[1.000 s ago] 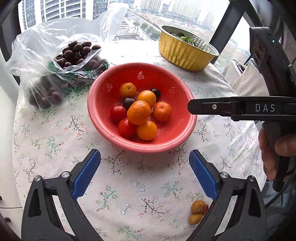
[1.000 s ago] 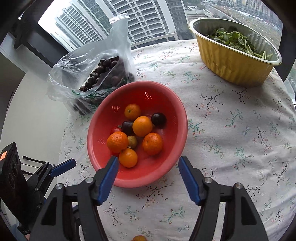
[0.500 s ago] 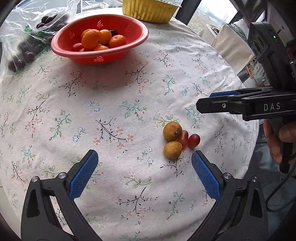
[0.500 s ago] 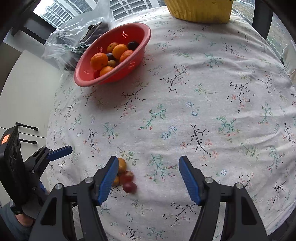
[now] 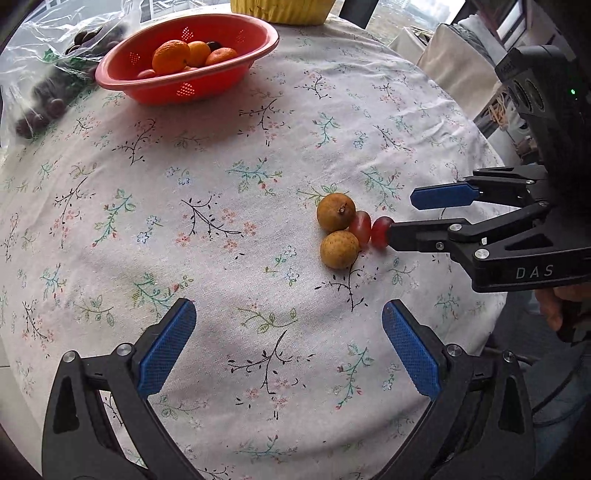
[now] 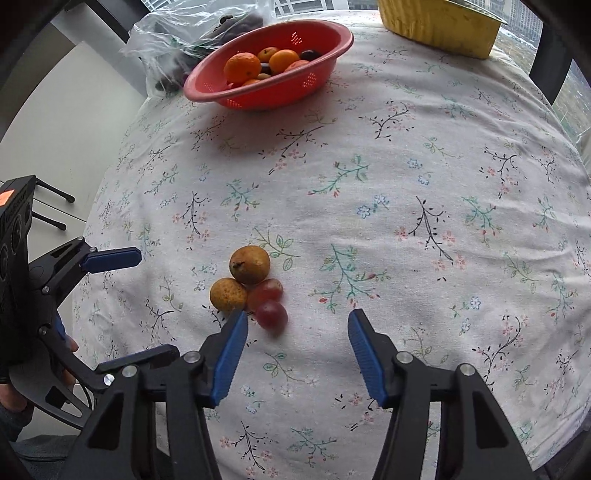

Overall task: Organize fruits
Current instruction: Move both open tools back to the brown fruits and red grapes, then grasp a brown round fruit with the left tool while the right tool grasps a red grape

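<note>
**Loose fruits at the near edge of the worktop, with the right gripper set for the nearest grape.**

Four stray fruits lie touching in one cluster on the floral cloth of the worktop (image 6: 424,155): two brown longans (image 6: 250,264) (image 6: 228,294) and two red grapes (image 6: 265,290) (image 6: 272,314), well apart from the red colander (image 6: 325,55) that holds the oranges and dark fruits and so is judged the collecting place; the right gripper (image 6: 295,343) sits low with its jaws apart, the near grape just ahead of its left jaw and off-centre, so a small sideways shift seems needed before closing; the left gripper (image 5: 288,350) hangs back with jaws apart and empty, probably leaving room; the tight cluster means a closing jaw may nudge the neighbours and set them rolling; a plastic bag of dark fruit (image 5: 48,92) and a yellow foil tray (image 6: 443,22) stand at the far side.
</note>
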Motion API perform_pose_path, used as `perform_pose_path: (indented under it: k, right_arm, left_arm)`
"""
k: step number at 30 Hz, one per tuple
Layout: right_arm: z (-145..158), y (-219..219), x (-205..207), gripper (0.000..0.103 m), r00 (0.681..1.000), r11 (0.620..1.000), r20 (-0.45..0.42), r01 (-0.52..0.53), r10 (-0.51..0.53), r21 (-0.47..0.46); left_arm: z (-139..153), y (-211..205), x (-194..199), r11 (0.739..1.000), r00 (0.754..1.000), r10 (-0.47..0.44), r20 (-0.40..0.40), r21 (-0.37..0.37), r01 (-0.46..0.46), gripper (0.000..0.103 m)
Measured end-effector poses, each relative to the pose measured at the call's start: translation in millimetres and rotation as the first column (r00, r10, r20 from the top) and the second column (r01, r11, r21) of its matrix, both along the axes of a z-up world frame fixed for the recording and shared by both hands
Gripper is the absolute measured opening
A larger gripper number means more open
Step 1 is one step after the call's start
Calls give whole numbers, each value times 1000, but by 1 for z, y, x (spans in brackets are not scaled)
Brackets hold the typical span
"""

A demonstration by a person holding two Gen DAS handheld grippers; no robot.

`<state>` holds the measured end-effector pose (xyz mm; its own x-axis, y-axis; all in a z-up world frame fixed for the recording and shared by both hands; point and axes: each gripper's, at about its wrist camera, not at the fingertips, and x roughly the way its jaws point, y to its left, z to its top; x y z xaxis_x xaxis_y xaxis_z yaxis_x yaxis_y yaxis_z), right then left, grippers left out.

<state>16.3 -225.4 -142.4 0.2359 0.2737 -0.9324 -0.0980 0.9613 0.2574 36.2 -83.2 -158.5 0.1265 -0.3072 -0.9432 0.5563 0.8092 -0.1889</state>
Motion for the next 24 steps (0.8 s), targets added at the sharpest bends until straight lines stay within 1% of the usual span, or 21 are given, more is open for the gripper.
perform_pose_path:
  k: [4, 8, 14, 20, 24]
  right_arm:
    - [-8, 9, 0, 53, 999, 999, -11, -33, 33, -17]
    - [-12, 13, 1, 51, 998, 998, -14, -56, 55, -28]
    - [-13, 15, 3, 45, 997, 996, -10, -83, 82, -45]
    - [-13, 22, 2, 40, 991, 987, 2, -132, 133, -90]
    - [-12, 21, 2, 37, 990, 986, 6, -138, 139, -93]
  left_arm:
    - [1, 8, -3, 1000, 1000, 23, -4, 4, -23, 102]
    - [2, 13, -5, 999, 999, 36, -5, 7, -36, 102]
    - [3, 13, -6, 999, 999, 43, -2, 8, -43, 102]
    - [2, 8, -4, 999, 999, 41, 1, 14, -41, 102]
    - [-1, 2, -1, 999, 999, 36, -1, 16, -36, 102]
